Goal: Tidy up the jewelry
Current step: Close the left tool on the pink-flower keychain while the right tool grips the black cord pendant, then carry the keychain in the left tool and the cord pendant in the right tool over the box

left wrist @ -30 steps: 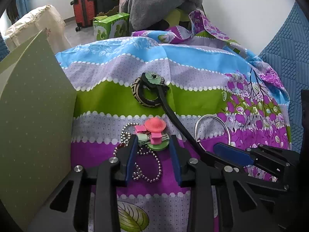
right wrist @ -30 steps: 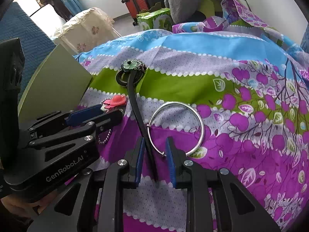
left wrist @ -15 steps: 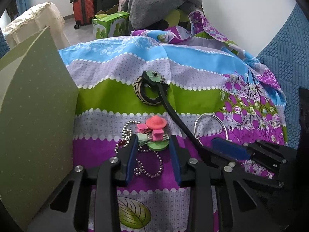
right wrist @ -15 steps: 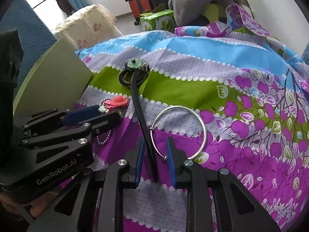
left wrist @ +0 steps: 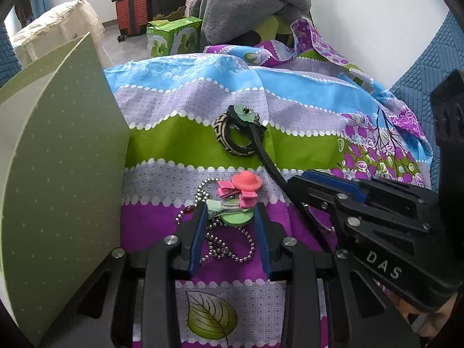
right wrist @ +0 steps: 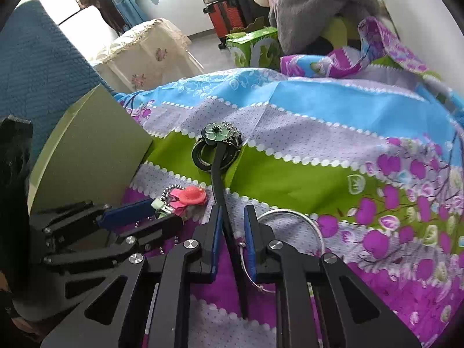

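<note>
- My left gripper stands with fingers parted, straddling the green hair clip and the ball chain; neither pad presses either item, so nothing is held on this side.
- My right gripper has its fingers narrowed about the black headband; a thin gap shows beside the band, so whether the pads actually bite is not certain from the wrist view; I record it as a probable light hold.
- Change over the last second: the right gripper has slid forward along the headband toward its green flower end; the left gripper has crept slightly forward over the clips; no item has left the cloth.
- Locations: the pink hat clip lies just beyond the green clip; the patterned bangle lies under the headband's flower end; the silver bangle lies just right of the right fingers, its rim touching the inner pad region.
- The green box lid stands at the left, near the clips.
- Judgement: both grippers are placed for a pickup; sorting itself has not begun.
</note>
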The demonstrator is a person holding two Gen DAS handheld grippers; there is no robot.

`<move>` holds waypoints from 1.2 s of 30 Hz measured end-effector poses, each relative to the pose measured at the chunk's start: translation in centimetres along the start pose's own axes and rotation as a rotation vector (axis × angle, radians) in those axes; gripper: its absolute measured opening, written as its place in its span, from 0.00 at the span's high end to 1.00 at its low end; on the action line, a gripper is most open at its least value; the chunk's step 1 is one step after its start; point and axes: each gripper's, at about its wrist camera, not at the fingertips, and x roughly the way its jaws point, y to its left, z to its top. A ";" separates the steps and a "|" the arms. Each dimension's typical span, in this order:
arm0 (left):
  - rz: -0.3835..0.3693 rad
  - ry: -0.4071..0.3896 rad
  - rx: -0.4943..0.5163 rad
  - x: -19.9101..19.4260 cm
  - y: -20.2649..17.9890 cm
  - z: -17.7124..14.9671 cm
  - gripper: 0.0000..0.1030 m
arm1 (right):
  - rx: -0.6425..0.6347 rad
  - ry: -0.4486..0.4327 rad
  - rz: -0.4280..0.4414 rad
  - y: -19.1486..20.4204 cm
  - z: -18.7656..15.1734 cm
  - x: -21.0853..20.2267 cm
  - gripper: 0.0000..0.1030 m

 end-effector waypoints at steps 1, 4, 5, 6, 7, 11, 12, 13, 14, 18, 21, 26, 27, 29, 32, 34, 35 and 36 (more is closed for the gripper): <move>0.000 0.000 -0.002 0.0 0.1 0.0 0.68 | 0.002 0.000 0.009 0.0 0.1 0.1 0.88; 0.005 0.000 0.004 -0.1 0.1 -0.2 0.68 | 0.021 0.004 0.048 -0.3 0.6 0.5 0.88; 0.008 0.000 0.008 -0.1 0.1 -0.3 0.68 | 0.025 0.007 0.057 -0.4 0.7 0.6 0.88; 0.009 -0.001 0.010 -0.1 0.1 -0.3 0.68 | 0.028 0.012 0.063 -0.5 0.9 0.9 0.88; 0.011 -0.001 0.012 -0.2 0.1 -0.4 0.68 | 0.030 0.017 0.067 -0.5 1.0 1.0 0.88; 0.011 -0.001 0.014 -0.3 0.1 -0.6 0.68 | 0.033 0.045 0.099 -0.7 1.4 1.9 0.88; 0.011 -0.001 0.015 -0.3 0.1 -0.6 0.68 | 0.026 0.049 0.101 -0.6 1.4 2.1 0.88; 0.011 -0.001 0.014 -0.3 0.1 -0.6 0.68 | 0.018 0.049 0.099 -0.5 1.4 2.1 0.90; 0.010 0.000 0.014 -0.3 0.1 -0.6 0.68 | 0.011 0.053 0.098 -0.4 1.5 2.2 0.91; 0.010 0.001 0.014 -0.2 0.1 -0.6 0.68 | -0.014 0.058 0.076 0.1 1.5 1.9 0.93; 0.007 0.002 0.013 -0.4 0.0 -0.7 0.68 | -0.011 0.047 0.056 0.3 1.5 1.2 0.93; -0.007 -0.007 0.009 -1.3 -0.1 -0.7 0.68 | 0.018 0.022 0.009 -0.1 1.1 -0.6 0.94; -0.009 -0.011 0.009 -1.6 -0.1 -0.6 0.68 | 0.025 0.020 -0.003 -0.2 0.9 -0.9 0.94; -0.010 -0.021 0.007 -2.2 -0.1 -0.5 0.68 | 0.043 0.009 -0.015 -0.5 0.7 -1.7 0.94; -0.023 -0.031 -0.003 -3.1 0.1 -0.3 0.68 | 0.066 -0.001 -0.042 -0.7 0.3 -2.8 0.94; -0.025 -0.039 -0.001 -3.8 0.0 -0.2 0.68 | 0.076 -0.016 -0.055 -0.7 0.1 -3.9 0.94; -0.025 -0.045 0.002 -4.2 -0.1 -0.1 0.68 | 0.079 -0.023 -0.059 -0.6 0.0 -4.3 0.94; -0.028 -0.052 0.004 -4.8 -0.1 -0.1 0.68 | 0.081 -0.028 -0.066 -0.4 0.0 -4.7 0.94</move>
